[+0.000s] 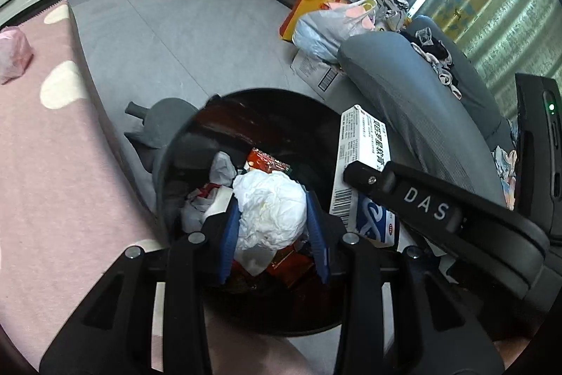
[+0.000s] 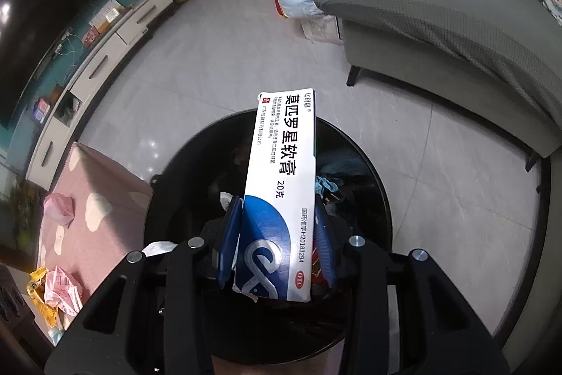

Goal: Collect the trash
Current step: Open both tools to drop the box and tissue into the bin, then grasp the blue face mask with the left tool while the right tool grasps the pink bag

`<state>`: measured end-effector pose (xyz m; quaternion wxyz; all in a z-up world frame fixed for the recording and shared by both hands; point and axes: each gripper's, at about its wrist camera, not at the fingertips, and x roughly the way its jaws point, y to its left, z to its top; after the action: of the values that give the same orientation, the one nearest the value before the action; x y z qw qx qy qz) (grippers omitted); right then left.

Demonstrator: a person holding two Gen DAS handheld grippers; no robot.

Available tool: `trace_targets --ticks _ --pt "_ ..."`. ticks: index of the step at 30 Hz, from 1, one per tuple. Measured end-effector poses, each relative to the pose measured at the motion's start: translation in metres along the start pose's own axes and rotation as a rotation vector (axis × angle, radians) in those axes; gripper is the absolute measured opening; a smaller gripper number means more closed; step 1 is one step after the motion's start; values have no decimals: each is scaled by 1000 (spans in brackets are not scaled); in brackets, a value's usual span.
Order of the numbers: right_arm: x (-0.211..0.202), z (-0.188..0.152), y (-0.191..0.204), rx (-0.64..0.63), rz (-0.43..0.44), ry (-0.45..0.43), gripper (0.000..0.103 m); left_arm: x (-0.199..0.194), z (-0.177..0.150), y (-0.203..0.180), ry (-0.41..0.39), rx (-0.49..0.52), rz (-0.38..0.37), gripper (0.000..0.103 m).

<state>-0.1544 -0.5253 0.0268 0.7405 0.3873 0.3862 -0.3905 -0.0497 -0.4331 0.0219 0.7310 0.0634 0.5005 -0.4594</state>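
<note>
White crumpled tissue paper [image 1: 268,208], a loose wad, sits clamped between the blue-padded fingers [image 1: 230,238] of the left gripper [image 1: 274,234], both pads pressing its sides. The wad hangs directly over the open mouth of a round black trash bin [image 1: 246,101] with a glossy dark interior. Inside the bin lie red printed wrappers [image 1: 265,160], more crushed white and grey paper [image 1: 221,166] and other scraps — contents deeper down are too dark to identify.

The right gripper [image 2: 277,241] grasps a white-and-blue rectangular cardboard ointment box [image 2: 281,178] with black printed characters. Its blue pads close on the lower, blue-printed end; the white end projects forward and upward across the same bin [image 2: 368,164]. In the left wrist view this box [image 1: 361,146] shows just right of the bin rim, with the black arm of the right gripper lying across it.

Surroundings: the bin stands on a pale grey tiled floor [image 2: 210,58]. A pink rug with white spots [image 1: 52,146] lies just beside it on the left, carrying a crumpled pink plastic bag [image 1: 12,53]. Further pink and yellow wrappers [image 2: 56,290] lie at the rug's near corner. A grey upholstered sofa [image 2: 439,6] stands to the right, apparently strewn with clothing.
</note>
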Motion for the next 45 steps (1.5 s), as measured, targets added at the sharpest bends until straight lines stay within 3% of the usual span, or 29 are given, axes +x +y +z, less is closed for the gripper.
trace_targets --ticks 10,17,21,24,28,33,37,40,42,45 --pt "6 2 -6 7 -22 25 40 16 -4 -9 39 7 0 41" --pt "-3 4 -5 27 -8 10 42 -4 -6 0 7 -8 7 71" --pt "-19 4 1 37 42 -27 61 -31 -8 19 -45 -70 -3 91" --pt "-34 1 20 11 120 -68 77 -53 -10 42 -72 -138 4 91" --pt "-44 -9 56 -47 225 -79 90 -104 -15 76 -172 -169 98 100" --pt "-46 -30 114 -152 346 -50 98 -162 -26 136 -269 -268 275 100" --pt "-48 -53 165 -248 472 -24 100 -198 -43 186 -308 -366 386 100" --pt "-39 -77 206 -324 583 59 100 -226 -58 222 -358 -430 488 100" --pt "-30 -93 228 -359 613 110 100 -241 -69 249 -374 -488 538 100" --pt "-15 -115 259 -438 579 145 99 -260 -91 303 -401 -639 592 100"
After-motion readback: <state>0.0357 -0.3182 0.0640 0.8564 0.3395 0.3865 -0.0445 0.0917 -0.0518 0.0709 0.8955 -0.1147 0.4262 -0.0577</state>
